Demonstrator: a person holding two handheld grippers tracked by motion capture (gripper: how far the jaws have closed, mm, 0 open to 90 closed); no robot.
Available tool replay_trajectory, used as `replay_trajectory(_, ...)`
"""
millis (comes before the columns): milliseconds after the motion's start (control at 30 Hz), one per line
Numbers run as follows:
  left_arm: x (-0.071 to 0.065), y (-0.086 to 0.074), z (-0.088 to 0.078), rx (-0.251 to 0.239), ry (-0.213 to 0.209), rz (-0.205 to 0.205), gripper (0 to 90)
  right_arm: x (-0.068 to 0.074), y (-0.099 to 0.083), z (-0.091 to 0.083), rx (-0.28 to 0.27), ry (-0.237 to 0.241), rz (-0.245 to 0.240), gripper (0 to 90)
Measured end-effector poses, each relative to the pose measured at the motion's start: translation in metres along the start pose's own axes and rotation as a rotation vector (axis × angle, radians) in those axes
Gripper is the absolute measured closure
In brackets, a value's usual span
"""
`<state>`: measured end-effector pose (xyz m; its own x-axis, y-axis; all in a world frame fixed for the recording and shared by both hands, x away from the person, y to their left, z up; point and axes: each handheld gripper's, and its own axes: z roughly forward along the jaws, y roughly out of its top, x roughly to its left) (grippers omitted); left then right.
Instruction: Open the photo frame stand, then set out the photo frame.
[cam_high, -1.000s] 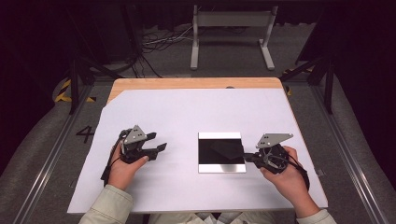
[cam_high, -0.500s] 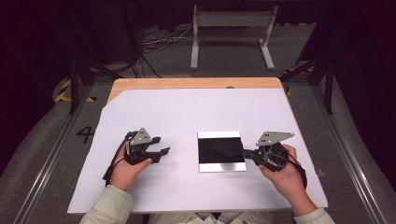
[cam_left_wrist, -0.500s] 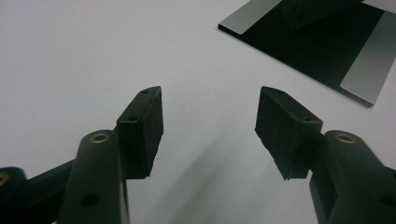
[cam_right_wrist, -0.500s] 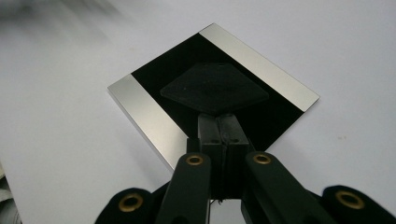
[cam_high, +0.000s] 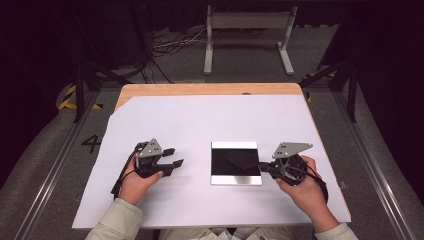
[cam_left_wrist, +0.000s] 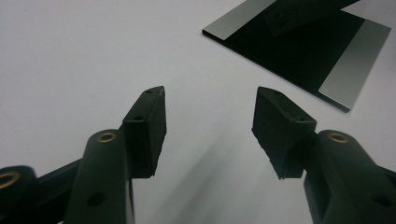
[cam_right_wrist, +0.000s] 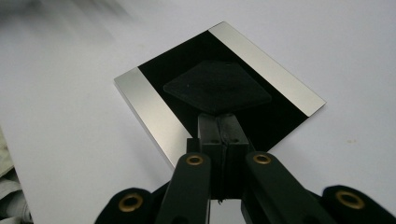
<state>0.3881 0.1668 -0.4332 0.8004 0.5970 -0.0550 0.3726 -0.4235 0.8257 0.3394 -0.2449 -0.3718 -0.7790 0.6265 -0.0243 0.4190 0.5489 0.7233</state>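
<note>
the left gripper (cam_high: 172, 157), its jaws just narrowed but empty, waits beside the black tray (cam_high: 235, 162) mid-table, where the right gripper (cam_high: 263, 166) pinches a thin black piece (cam_right_wrist: 217, 86).

My white paper-covered table (cam_high: 200, 130) is evenly and brightly lit from above, while the floor and room beyond it sink into near-black. Between my left fingers (cam_left_wrist: 149, 126) a soft grey shadow fans across the sheet toward the camera. Ahead of my right fingers (cam_right_wrist: 219, 135), the glossy black square plate with silver side bands (cam_right_wrist: 219, 88) mirrors a dark shape; its bands shine palely without hard glare. My near knuckles look soft, and the far left corner of the right gripper view is smeared.
</note>
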Motion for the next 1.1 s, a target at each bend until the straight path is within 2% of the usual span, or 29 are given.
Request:
replay_trajectory(200,0.003,-0.002,-0.001,0.016,-0.014,-0.039,41.1,0.001,0.001,-0.001,0.024,0.001,-0.007,90.0)
replay_trajectory(333,0.005,-0.002,-0.002,0.023,-0.027,-0.068,35.1,-0.001,0.002,-0.006,0.042,0.013,-0.015,89.9)
replay_trajectory(600,0.003,-0.003,-0.003,0.02,0.015,-0.064,28.7,-0.002,0.009,-0.024,0.015,0.011,-0.023,86.9)
replay_trajectory(633,0.004,-0.003,-0.004,0.022,0.025,-0.05,28.7,-0.002,0.01,-0.026,0.012,0.01,-0.024,86.7)
replay_trajectory(967,0.003,-0.004,-0.004,0.041,0.034,-0.063,26.7,-0.005,0.018,-0.03,-0.019,0.006,-0.011,84.2)
replay_trajectory(1100,0.003,-0.004,-0.003,0.038,0.032,-0.065,26.7,-0.007,0.024,-0.031,-0.041,0.003,0.009,81.8)
